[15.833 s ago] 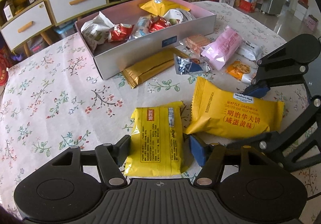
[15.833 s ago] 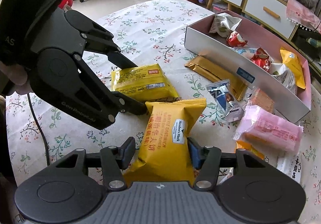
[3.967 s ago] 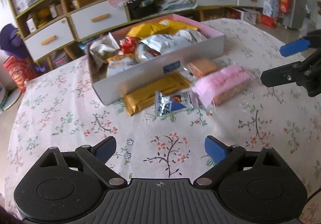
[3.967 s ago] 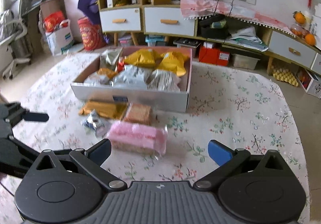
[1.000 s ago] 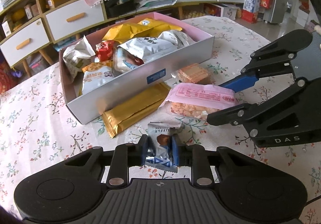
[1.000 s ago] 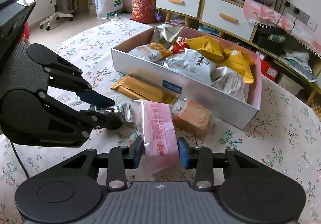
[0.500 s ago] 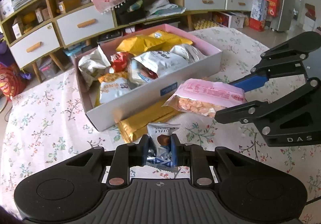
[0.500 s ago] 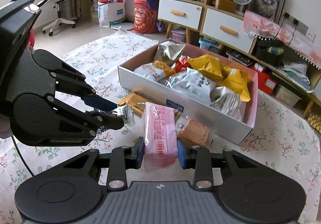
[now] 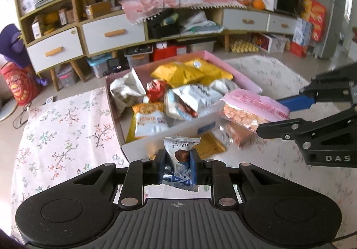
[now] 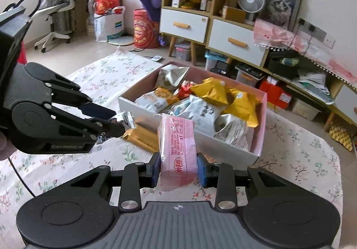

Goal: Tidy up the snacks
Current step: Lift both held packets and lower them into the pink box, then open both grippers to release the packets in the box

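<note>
Left gripper (image 9: 177,165) clamps small blue-silver packet (image 9: 179,159), upright, just short of box (image 9: 178,131) near wall. Right gripper (image 10: 178,168) clamps pink packet (image 10: 177,144), long axis pointing ahead to box (image 10: 256,150), raised over its near right corner; right is nearer. Left view alone shows pink packet overhanging the rim; right view shows gold packet (image 10: 142,137) on table (image 10: 301,159) before the box.

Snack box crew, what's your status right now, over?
Left gripper shut on truffle packet. Right gripper shut on pink bag. Box ahead, already heaped. Gold packet on table.
</note>
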The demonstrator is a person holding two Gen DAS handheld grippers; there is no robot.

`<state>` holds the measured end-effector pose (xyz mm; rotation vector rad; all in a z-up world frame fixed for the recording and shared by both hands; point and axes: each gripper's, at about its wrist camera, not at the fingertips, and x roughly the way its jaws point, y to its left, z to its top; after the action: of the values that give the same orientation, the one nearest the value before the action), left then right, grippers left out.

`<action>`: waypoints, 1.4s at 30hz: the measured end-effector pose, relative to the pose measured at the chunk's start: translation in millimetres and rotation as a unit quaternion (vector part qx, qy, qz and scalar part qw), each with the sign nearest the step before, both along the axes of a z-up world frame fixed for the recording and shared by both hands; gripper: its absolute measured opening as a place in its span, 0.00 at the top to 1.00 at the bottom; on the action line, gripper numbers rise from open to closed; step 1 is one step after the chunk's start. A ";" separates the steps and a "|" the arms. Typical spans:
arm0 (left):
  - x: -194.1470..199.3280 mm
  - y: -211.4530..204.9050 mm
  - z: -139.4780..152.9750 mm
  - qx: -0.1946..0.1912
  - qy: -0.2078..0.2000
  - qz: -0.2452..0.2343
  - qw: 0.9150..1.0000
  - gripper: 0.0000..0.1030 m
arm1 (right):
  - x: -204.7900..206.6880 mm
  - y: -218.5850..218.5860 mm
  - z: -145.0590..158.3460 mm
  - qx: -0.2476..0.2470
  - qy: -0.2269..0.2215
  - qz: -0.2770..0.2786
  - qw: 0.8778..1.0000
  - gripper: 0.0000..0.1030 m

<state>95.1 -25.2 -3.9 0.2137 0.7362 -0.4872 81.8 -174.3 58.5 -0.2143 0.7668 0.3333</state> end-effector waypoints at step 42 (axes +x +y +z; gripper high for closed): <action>102.4 -20.2 -24.2 -0.038 0.006 0.054 0.998 0.73 | 100.0 -26.9 -30.1 0.072 -0.011 -0.130 0.989 0.81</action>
<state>197.5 -45.4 -28.1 0.0995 0.7345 -0.4138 181.7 -201.2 28.4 0.0182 0.7360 0.1369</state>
